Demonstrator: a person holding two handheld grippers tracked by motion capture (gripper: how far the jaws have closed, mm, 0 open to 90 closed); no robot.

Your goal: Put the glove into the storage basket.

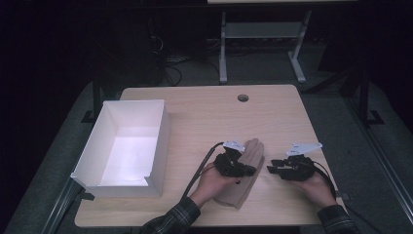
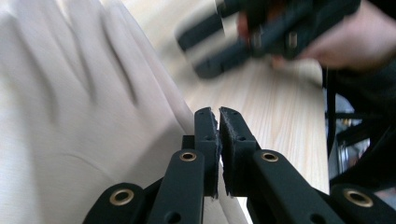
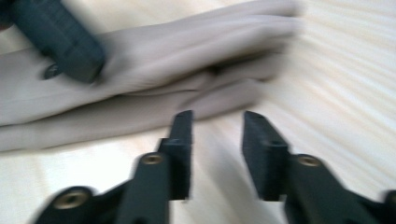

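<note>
A beige glove lies flat on the worktop, fingers pointing away from the person, to the right of a white open box. The left gripper rests over the glove with its jaws pressed together at the fabric's edge; whether cloth is pinched I cannot tell. The right gripper, jaws apart, points at the glove from just beside it. This looks like the pick-up step; next, the right gripper likely needs to close on the near edge.

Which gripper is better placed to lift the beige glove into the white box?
Left, probably. The left gripper, jaws together, lies against the glove on the white box's side. The right gripper is open, beside the glove.
</note>
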